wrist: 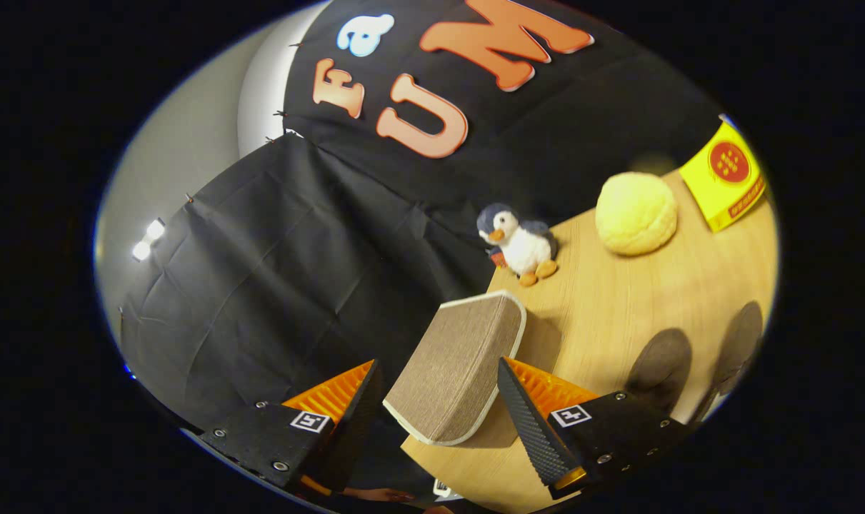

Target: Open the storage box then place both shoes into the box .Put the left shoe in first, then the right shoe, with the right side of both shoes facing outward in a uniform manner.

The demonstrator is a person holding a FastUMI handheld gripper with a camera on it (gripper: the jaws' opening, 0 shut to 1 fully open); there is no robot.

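A brown fabric panel with pale trim, the storage box lid [455,371], stands tilted between my fingers, raised over the near edge of the wooden table [618,314]. My gripper [439,389] is shut on it: the right finger lies against its right edge and the left finger meets its lower left corner. The lid casts a shadow onto the table beside it. Beyond the right finger lie two dark oval shapes [661,368] [739,343] on the wood; I cannot tell whether they are the shoes. The body of the box is hidden.
A small penguin plush [519,244] stands at the table's far edge beyond the lid. A round yellow plush ball [636,213] and a yellow packet [725,175] sit further along. Black cloth walls the booth behind. Part of a hand [375,494] shows under the fingers.
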